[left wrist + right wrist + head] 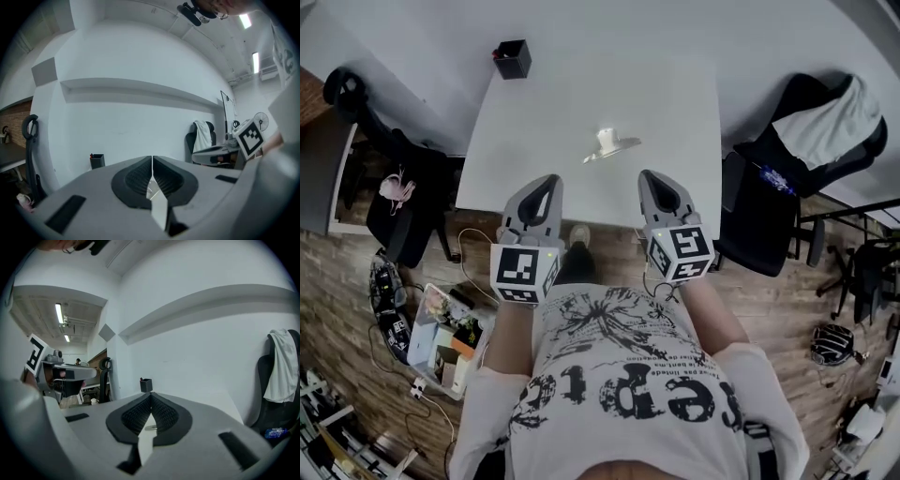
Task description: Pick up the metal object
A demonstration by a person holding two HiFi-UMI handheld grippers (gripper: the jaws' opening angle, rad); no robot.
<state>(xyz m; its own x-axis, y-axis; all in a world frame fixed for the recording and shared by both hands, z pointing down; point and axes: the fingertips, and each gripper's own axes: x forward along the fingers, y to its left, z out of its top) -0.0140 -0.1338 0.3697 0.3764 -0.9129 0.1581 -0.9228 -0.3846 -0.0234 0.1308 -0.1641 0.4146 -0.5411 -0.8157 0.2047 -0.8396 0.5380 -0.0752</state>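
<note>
A: Hands first, quick.
B: The person (623, 394) fills the bottom of the head view, forearms stretched forward. Left tongs (546, 183) are centre-left and right tongs (654, 178) centre-right, side by side. Their tips are over the near edge of the bench (544, 112) and point toward its far side. The left marker cube (523, 272) and right marker cube (680, 253) sit at the near ends, close to the person's body.
A: Jaws?
B: In its own view the left tongs (152, 159) have jaws pressed together with nothing held. Right tongs (151, 397) are the same: fully closed, empty.
A: Task thing?
B: The metal object (609, 145) lies on the bench, upper centre of the head view. It's beyond the tips and between their two lines, touching neither.
A: Anything in the way?
B: Just bare white bench top between the tips and the object.
A: Farther out?
B: A black box (513, 58) stands at the far left corner of the bench, well apart from the object. It also shows in the left gripper view (97, 161) and the right gripper view (146, 385). The right chair (769, 187) stands beside the bench with a white cloth (839, 117) over its back. The left chair (403, 187) is at the other side.
</note>
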